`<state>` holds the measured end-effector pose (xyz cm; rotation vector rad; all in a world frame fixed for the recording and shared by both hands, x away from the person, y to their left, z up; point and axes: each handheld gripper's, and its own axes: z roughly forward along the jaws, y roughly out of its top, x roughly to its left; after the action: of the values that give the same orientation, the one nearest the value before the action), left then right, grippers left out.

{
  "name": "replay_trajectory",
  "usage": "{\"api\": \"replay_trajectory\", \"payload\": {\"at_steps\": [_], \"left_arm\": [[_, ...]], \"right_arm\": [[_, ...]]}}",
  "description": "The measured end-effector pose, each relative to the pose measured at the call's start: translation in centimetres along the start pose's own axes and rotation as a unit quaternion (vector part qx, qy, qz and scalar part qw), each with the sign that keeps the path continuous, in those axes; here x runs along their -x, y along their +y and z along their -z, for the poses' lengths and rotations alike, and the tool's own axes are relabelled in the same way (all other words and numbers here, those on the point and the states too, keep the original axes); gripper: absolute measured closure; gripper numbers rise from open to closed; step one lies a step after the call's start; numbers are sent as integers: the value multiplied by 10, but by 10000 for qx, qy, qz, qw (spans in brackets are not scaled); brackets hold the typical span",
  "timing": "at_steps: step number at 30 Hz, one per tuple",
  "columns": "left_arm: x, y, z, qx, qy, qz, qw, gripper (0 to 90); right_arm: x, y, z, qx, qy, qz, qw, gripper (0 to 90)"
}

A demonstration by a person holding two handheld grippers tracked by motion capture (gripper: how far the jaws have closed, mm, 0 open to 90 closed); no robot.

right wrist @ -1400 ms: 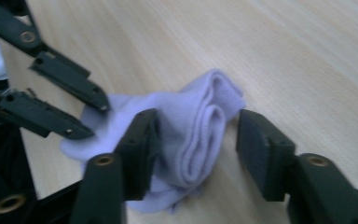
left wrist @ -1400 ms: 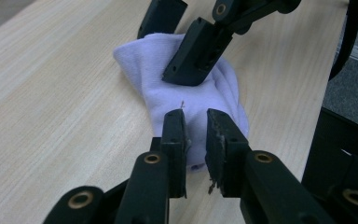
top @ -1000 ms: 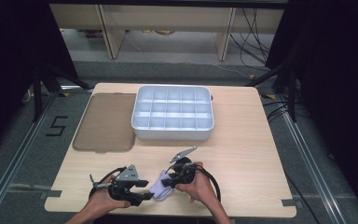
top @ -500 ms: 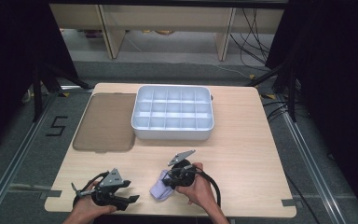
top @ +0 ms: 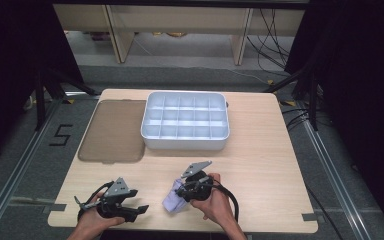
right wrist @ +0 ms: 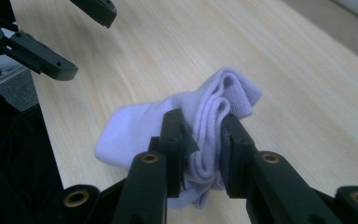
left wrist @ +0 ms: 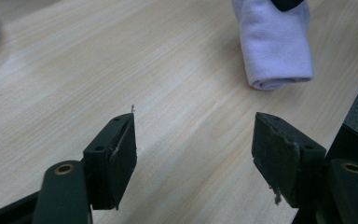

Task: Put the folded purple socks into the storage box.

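Near the front edge of the wooden table [top: 260,150], well in front of the white compartment tray [top: 185,121], a rolled white sock [top: 172,201] lies on the wood. The right gripper [right wrist: 202,135] has its two jaws pressed on the folded end of the sock, so the cloth is squeezed between them. The person's right hand [top: 214,202] holds this gripper from behind.

To the left of the sock, also far in front of the tray, the left gripper [left wrist: 193,140] hangs just over the bare wood with its jaws wide apart and nothing between them. From its own camera, the sock [left wrist: 275,44] is a little ahead of it and not touching it. The left hand [top: 92,220] grips it at the table's front edge.

Beside the tray, on its left side, a flat brown lid [top: 112,131] lies on the table, touching or almost touching the tray; I cannot tell which.
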<state>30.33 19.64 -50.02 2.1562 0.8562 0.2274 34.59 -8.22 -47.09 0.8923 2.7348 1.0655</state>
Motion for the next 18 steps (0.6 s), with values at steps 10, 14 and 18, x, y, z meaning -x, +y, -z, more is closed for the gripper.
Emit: {"api": "replay_trajectory", "payload": {"at_steps": [10,14,18], "left_arm": [[1,-1,0,-6,70,53,10000,231],[0,-1,0,-55,110,-92,9999,172],[1,0,1,-70,83,-118,9999,169]], "right_arm": [[-1,8,15,30,-181,210,9996,744],[1,9,18,83,-246,263,9993,744],[3,11,26,90,-382,321,9987,743]]}}
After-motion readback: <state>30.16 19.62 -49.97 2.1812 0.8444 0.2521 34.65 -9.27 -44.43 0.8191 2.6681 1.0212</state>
